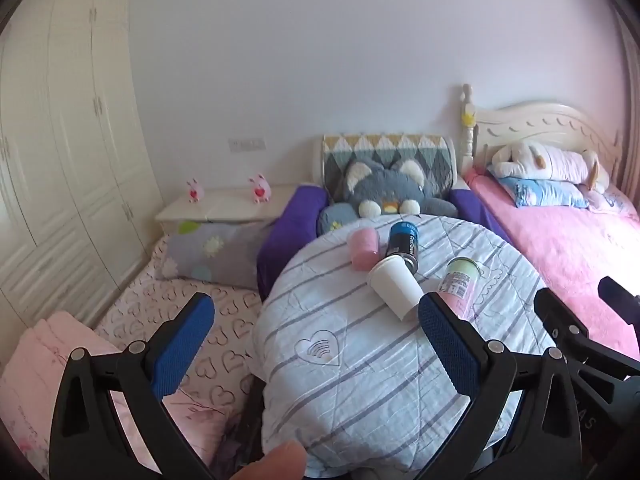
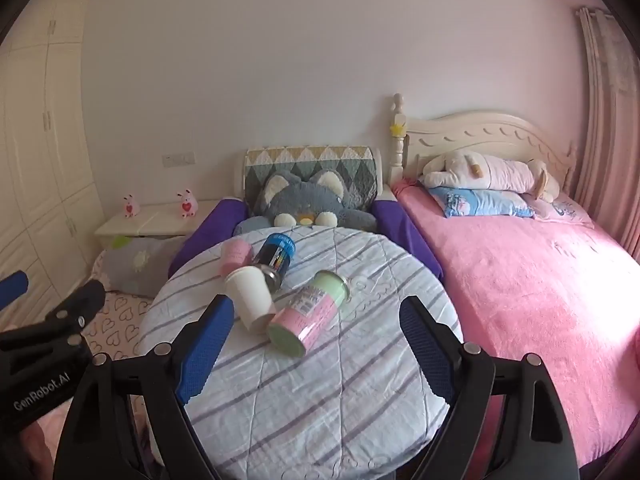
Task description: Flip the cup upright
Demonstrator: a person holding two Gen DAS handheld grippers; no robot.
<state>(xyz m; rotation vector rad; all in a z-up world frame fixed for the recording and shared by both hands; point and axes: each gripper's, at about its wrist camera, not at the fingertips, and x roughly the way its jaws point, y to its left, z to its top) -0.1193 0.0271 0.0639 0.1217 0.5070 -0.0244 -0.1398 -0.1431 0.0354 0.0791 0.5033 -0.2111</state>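
White paper cup [image 1: 394,285] [image 2: 251,298] lies on its side among other tipped containers

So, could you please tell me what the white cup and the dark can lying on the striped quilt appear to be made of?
The white cup looks like paper: matte, plain, with a thin rolled rim. The dark can looks like metal: a glossy printed body and a shiny silver end. The striped quilt looks like soft stitched cotton, judging by its wrinkles and seams.

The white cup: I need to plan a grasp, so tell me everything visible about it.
The white cup is plain, matte, paper-looking and tapered. It lies on its side on the striped quilt, closed base toward the headboard, open mouth toward the cameras. The dark can appears to touch it near the base, the pink-and-green cup beside its mouth. Neither claw touches it.
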